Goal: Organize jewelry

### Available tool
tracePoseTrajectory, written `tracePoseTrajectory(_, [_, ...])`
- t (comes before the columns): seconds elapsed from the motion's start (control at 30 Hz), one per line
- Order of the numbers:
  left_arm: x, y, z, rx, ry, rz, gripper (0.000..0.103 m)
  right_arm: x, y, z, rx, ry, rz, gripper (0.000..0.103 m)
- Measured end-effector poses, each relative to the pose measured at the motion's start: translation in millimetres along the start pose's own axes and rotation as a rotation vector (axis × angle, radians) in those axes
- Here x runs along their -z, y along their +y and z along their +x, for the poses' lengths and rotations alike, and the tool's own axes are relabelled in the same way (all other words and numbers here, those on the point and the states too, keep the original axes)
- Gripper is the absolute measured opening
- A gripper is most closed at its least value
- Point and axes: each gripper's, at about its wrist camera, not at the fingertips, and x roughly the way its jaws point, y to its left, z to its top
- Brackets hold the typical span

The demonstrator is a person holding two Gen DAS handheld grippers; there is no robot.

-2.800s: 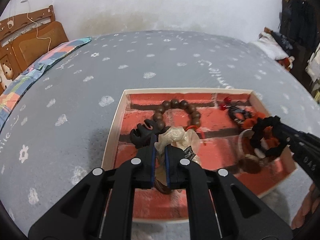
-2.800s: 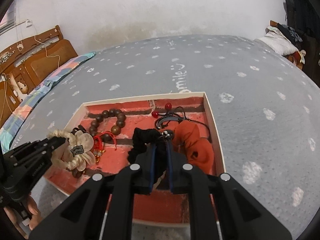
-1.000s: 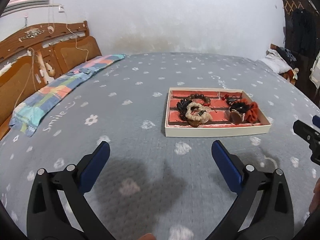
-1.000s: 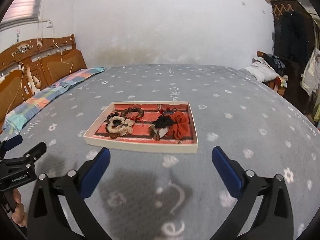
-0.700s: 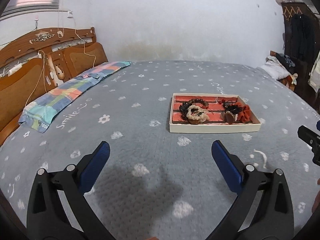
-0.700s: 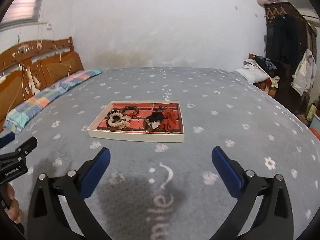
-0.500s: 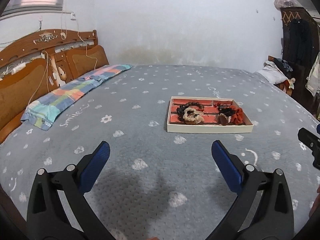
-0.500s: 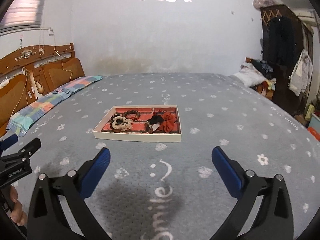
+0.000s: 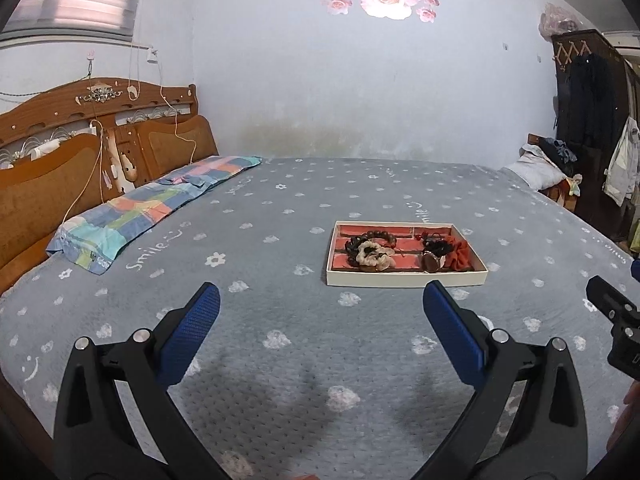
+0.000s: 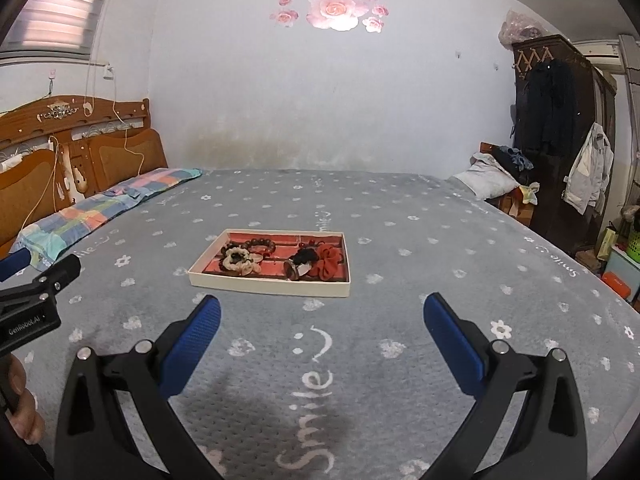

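Note:
A shallow cream tray [image 9: 406, 279] [image 10: 268, 285] with a red brick-pattern floor lies on the grey bedspread, well ahead of both grippers. In its left half lie a cream scrunchie [image 9: 372, 255] [image 10: 239, 260] and a brown bead bracelet [image 9: 378, 236] [image 10: 262, 245]. Its right half holds a black scrunchie [image 9: 436, 246] [image 10: 306, 256], an orange-red scrunchie [image 9: 460, 255] [image 10: 329, 265] and a small brown piece [image 9: 430, 262]. My left gripper [image 9: 320, 308] is wide open and empty, low over the bed. My right gripper [image 10: 320, 316] is likewise wide open and empty.
A patchwork pillow [image 9: 148, 210] lies along the wooden headboard [image 9: 52, 160] at the left. A white pillow and clothes [image 10: 492, 178] pile by a dark wardrobe [image 10: 560, 136] at the right. A hand [image 10: 22, 408] holds the other gripper's handle at the left edge.
Both grippers let go of their scrunchies, opened wide and pulled back and up from the tray. The cream and black scrunchies now lie in the tray, which looks much smaller.

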Motion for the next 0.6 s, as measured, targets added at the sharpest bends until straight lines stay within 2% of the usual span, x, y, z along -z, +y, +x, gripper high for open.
tracePoseTrajectory(0.6, [8.8,-2.0,7.1,0.013,0.036,0.003,0.098,2.9,3.3,-1.0,0.015,0.009,0.005,0.099])
